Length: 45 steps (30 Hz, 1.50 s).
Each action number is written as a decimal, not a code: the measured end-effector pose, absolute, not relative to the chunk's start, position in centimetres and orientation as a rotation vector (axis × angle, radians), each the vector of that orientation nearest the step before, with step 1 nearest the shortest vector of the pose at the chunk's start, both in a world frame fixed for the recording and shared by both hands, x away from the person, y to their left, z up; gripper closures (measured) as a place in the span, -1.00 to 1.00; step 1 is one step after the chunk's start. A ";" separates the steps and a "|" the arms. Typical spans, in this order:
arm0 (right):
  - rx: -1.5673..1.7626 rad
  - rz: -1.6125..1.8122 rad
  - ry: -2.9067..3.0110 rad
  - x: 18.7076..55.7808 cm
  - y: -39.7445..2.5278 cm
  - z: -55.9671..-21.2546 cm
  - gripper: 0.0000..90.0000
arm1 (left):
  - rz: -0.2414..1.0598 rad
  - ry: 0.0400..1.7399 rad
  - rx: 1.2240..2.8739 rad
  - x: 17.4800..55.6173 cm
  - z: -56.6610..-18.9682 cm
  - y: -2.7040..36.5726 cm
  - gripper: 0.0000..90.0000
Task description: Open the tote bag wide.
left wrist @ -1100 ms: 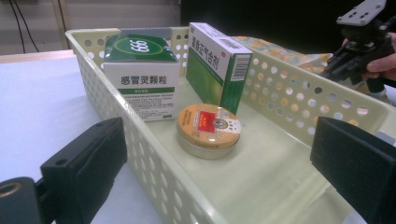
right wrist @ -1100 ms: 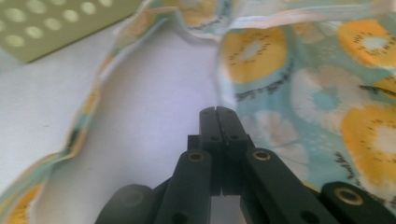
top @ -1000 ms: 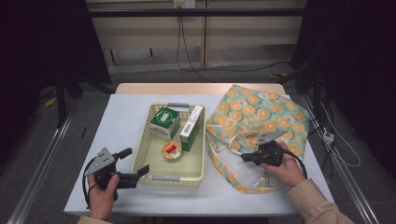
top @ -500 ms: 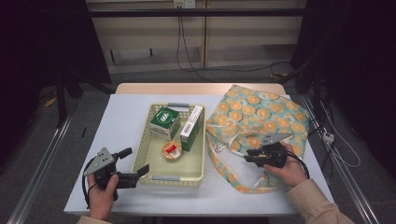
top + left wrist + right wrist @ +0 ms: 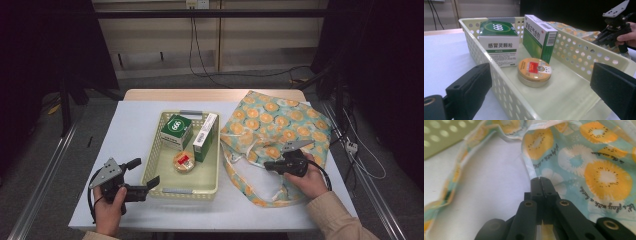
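right tongs (image 5: 268,165) pinched shut on the rim of the flowered bag (image 5: 280,125), at its mouth on the tabletop (image 5: 135,125), just right of the basket (image 5: 150,165); left tongs (image 5: 145,172) spread wide, straddling the basket's near left corner; round tin (image 5: 534,71) lying flat dead ahead between the jaws, boxes upright behind it; nearer by far to the left hand (image 5: 107,207); bag mouth well right of the tin, past the basket wall.
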State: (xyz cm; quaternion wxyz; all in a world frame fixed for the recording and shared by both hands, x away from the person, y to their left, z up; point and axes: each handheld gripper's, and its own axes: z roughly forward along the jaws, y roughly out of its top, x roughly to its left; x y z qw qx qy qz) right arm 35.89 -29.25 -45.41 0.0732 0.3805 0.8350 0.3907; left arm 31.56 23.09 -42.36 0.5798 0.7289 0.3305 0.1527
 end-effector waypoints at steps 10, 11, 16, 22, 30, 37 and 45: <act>1.152 1.333 2.453 35.3 -29.8 -43.6 1.00 | 0.362 0.787 1.685 31.5 -42.3 23.5 -0.92; 1.153 1.339 2.445 35.3 -29.9 -43.5 1.00 | 0.363 0.787 1.685 31.5 -42.3 23.5 -0.92; 1.156 1.346 2.401 35.6 -30.5 -42.8 1.00 | 0.363 0.784 1.684 31.4 -42.2 23.5 -0.92; 1.209 1.313 2.342 37.0 -31.8 -42.0 1.00 | 0.359 0.788 1.678 31.4 -42.3 23.5 -0.92; 1.258 1.227 2.319 39.5 -33.0 -42.1 1.00 | 0.351 0.787 1.690 31.5 -42.5 23.3 -0.92; 1.287 1.206 2.290 41.6 -33.4 -43.7 1.00 | 0.348 0.795 1.688 31.5 -42.6 23.3 -0.92; 1.305 1.123 2.289 42.2 -33.9 -45.1 1.00 | 0.348 0.798 1.695 31.5 -42.8 23.5 -0.92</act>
